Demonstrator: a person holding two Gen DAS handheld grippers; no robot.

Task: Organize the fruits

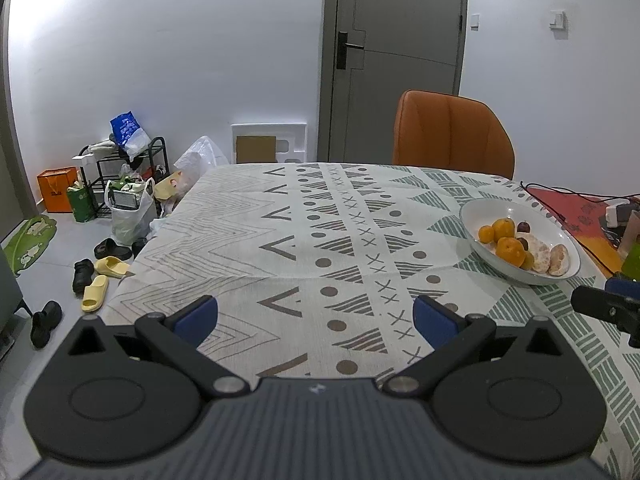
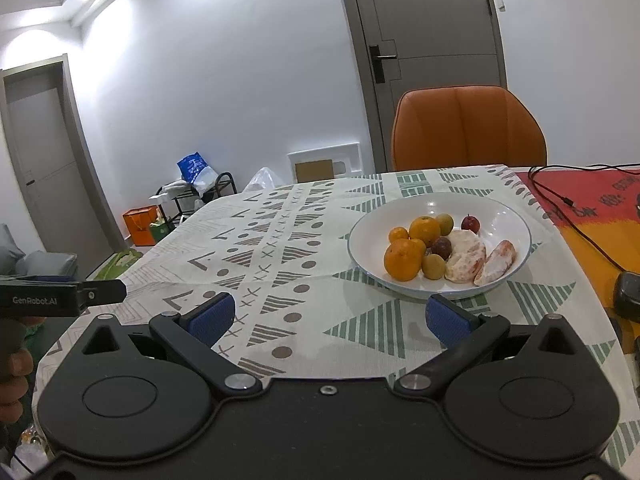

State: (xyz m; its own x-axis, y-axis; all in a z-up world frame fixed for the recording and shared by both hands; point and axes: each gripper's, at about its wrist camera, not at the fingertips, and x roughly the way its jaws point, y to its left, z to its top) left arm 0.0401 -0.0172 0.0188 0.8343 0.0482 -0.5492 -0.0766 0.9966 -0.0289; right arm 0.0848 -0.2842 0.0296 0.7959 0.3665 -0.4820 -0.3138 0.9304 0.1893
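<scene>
Patterned tablecloth [image 2: 280,240], grey door [image 2: 432,40], orange chair [image 2: 468,128]. White bowl [image 2: 516,216] at one o'clock: three oranges [image 2: 404,260], two peeled segments [image 2: 464,256]. Left gripper [image 1: 316,316] and right gripper [image 2: 330,316] wide, empty.

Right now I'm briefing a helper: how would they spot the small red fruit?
Find the white bowl on the patterned tablecloth. The small red fruit sits alone at the back, beyond the peeled citrus; it is the only bright red, stemmed piece.

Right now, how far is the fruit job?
Done, it seems: all visible fruit lies in the white bowl, oranges beside peeled pieces. In hand: nothing; the left gripper and right gripper are open and empty. Left: I see no loose fruit on the tablecloth.
</scene>
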